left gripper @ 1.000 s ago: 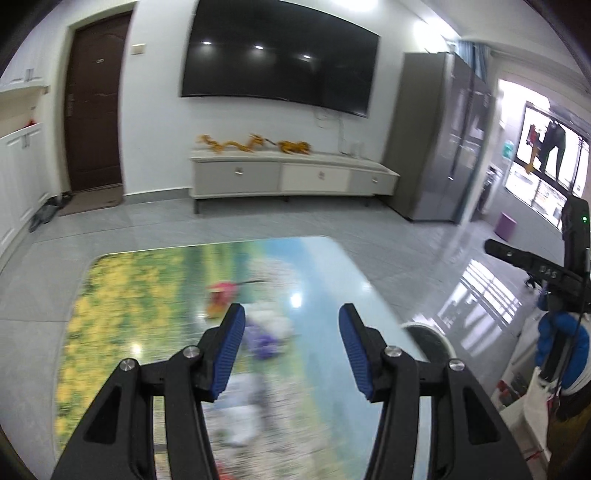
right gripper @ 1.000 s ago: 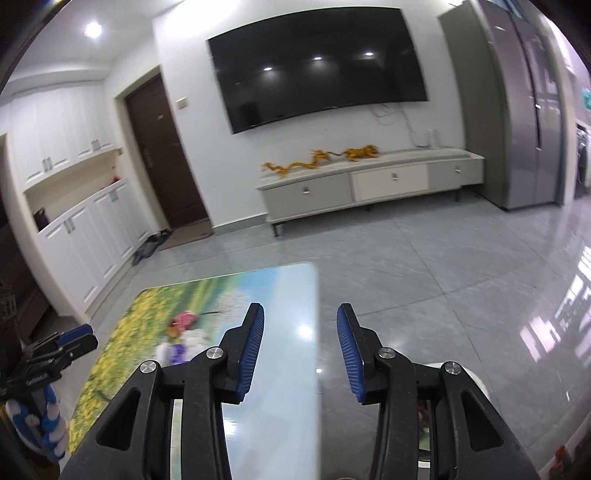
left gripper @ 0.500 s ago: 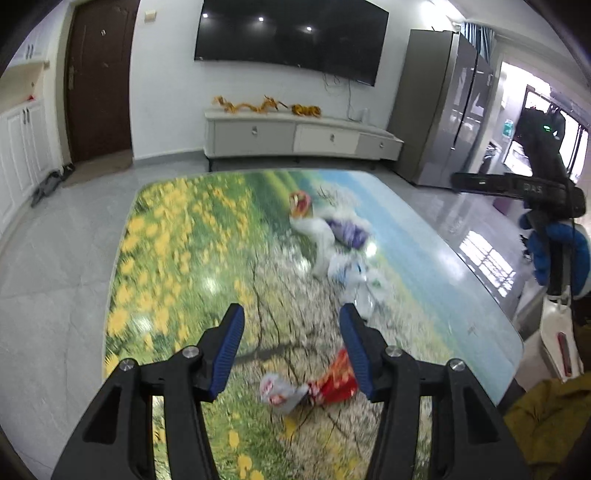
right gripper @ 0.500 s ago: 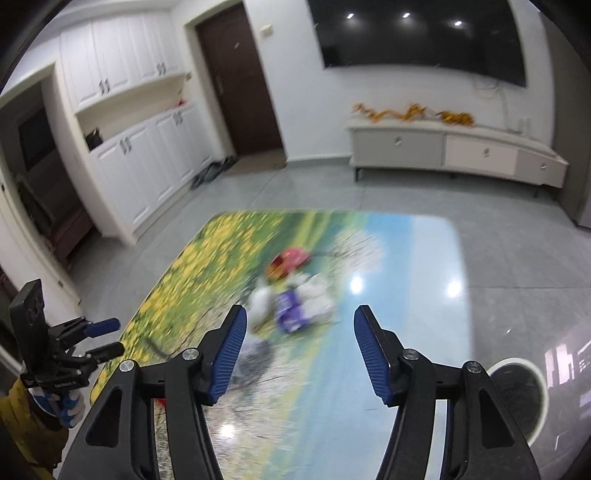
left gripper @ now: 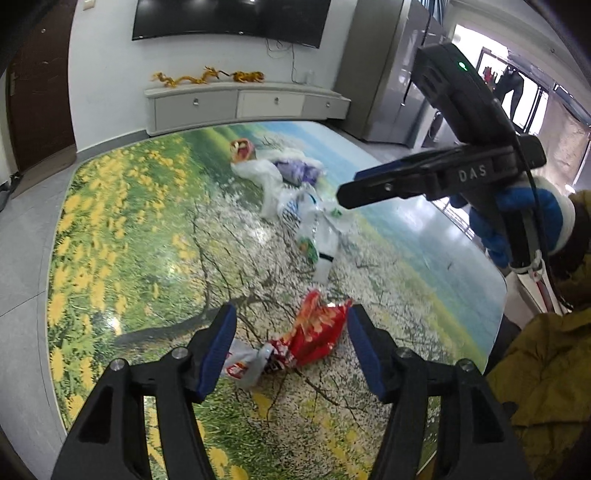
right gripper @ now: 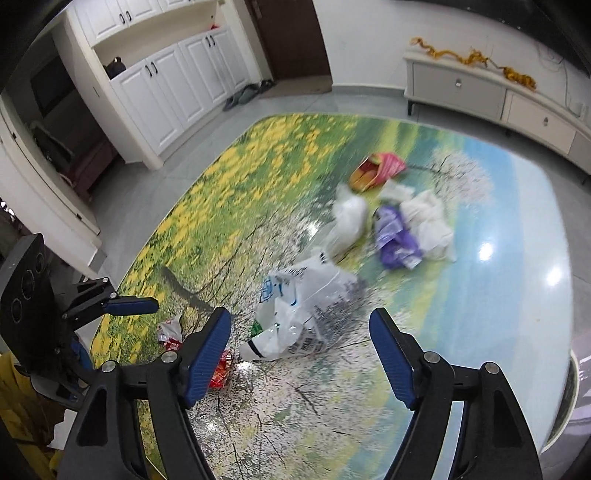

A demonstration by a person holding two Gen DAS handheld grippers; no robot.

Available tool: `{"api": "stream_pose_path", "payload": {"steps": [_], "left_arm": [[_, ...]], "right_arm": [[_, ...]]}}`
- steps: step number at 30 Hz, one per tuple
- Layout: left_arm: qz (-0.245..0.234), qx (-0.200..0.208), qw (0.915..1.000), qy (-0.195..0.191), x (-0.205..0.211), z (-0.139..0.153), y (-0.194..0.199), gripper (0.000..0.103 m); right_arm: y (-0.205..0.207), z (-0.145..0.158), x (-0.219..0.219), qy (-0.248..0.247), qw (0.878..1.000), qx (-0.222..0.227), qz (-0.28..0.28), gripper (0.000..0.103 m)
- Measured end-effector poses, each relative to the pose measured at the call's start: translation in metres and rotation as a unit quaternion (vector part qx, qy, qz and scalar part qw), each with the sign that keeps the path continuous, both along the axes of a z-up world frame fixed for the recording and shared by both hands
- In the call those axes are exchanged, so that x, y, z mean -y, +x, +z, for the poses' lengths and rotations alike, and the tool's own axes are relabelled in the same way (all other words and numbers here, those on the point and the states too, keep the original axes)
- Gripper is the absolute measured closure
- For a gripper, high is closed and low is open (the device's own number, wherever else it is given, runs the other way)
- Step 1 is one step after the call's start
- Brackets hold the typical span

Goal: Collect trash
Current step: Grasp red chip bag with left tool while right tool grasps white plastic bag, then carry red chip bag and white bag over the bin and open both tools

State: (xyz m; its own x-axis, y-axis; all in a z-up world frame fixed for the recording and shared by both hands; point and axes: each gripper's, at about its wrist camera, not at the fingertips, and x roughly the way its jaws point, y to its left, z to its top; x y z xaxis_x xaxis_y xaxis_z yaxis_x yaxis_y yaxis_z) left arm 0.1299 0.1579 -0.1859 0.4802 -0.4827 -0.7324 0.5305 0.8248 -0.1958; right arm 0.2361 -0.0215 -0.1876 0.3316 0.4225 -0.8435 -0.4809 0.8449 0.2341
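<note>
Trash lies on a table (left gripper: 122, 236) printed with flowers. My left gripper (left gripper: 290, 341) is open, and a red snack wrapper (left gripper: 314, 332) lies between its fingers below it, beside a white-red wrapper (left gripper: 240, 363). My right gripper (right gripper: 301, 349) is open above a clear plastic bag (right gripper: 299, 299). Farther away lie a purple wrapper (right gripper: 395, 236), white crumpled bags (right gripper: 428, 221) and a red-yellow pouch (right gripper: 376, 170). The right gripper also shows in the left wrist view (left gripper: 369, 188), over the clear bag (left gripper: 317, 229).
A white TV cabinet (left gripper: 240, 103) stands at the far wall under a black TV (left gripper: 229, 18). White cupboards (right gripper: 166, 85) and a dark door (right gripper: 291, 40) are to the left. A grey fridge (left gripper: 384, 81) stands at the right. Tiled floor surrounds the table.
Both grippers have tilted down and moved in over the table. The trash now fills both views, and the right gripper has come close over the clear bag.
</note>
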Motion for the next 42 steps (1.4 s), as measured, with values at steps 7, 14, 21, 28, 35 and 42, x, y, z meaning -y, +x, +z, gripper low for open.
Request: {"api": "stream_pose_path", "payload": {"steps": [7, 14, 21, 28, 35, 42], "left_arm": [[-0.021, -0.021, 0.9995, -0.011, 0.002, -0.011, 0.001, 0.043], [-0.023, -0.033, 0.9991, -0.012, -0.001, -0.019, 0.002, 0.043], [-0.018, -0.041, 0.9989, -0.008, -0.001, -0.025, 0.008, 0.043], [-0.020, -0.049, 0.9986, -0.006, 0.002, -0.030, 0.009, 0.061], [-0.014, -0.054, 0.9984, 0.000, 0.002, -0.030, 0.009, 0.083], [0.003, -0.048, 0.9988, -0.009, 0.002, -0.027, 0.006, 0.086]], "right_arm": [[0.007, -0.015, -0.010, -0.002, 1.000, -0.027, 0.005, 0.027], [0.009, -0.024, -0.023, -0.010, 0.999, -0.036, 0.018, 0.027], [0.013, -0.030, -0.029, -0.018, 0.999, -0.040, 0.021, 0.034], [0.016, -0.037, -0.027, -0.027, 0.999, -0.043, 0.020, 0.065], [0.013, -0.034, -0.021, -0.019, 0.999, -0.038, 0.028, 0.081], [0.005, -0.028, -0.015, -0.012, 0.999, -0.028, 0.035, 0.084]]}}
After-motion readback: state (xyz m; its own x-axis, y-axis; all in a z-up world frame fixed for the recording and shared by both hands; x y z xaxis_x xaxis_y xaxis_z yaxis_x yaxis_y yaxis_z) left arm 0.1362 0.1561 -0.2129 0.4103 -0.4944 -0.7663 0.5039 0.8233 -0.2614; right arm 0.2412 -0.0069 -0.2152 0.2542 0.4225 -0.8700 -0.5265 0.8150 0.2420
